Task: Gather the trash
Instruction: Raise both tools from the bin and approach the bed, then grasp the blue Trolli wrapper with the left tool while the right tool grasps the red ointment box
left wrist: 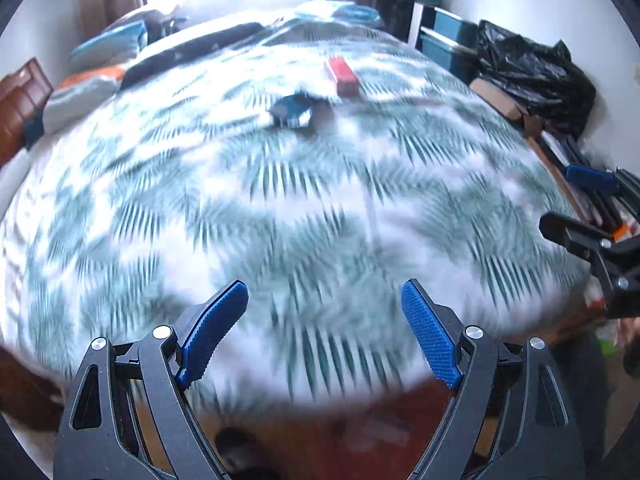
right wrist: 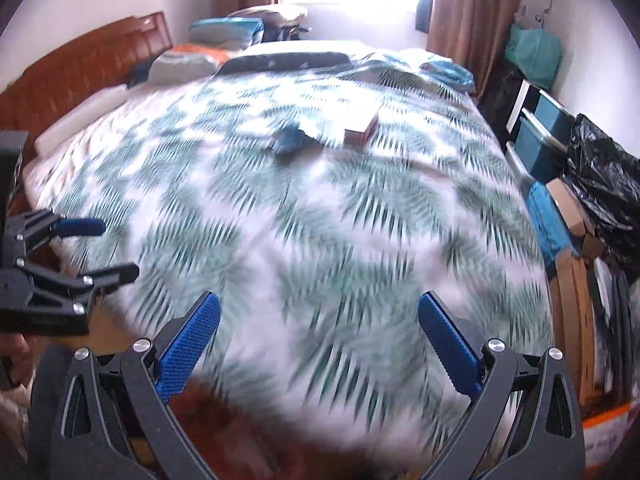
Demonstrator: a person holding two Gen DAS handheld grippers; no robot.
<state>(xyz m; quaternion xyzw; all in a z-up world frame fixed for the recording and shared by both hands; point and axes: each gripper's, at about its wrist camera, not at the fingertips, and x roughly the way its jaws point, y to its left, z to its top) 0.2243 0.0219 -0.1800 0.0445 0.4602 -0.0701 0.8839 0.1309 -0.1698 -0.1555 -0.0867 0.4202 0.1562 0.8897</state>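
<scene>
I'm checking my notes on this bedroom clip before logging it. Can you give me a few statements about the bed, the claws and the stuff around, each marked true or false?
1. Both claws are open and hold nothing. True: left claw, right claw.
2. A red box lies on the bed. True.
3. The blue item sits inside the red box. False: it lies on the cover beside the box.
4. The black bag is on the bed. False: it sits off the bed, by the wall.
5. The left claw touches the red box. False: the box lies far ahead of it.
</scene>
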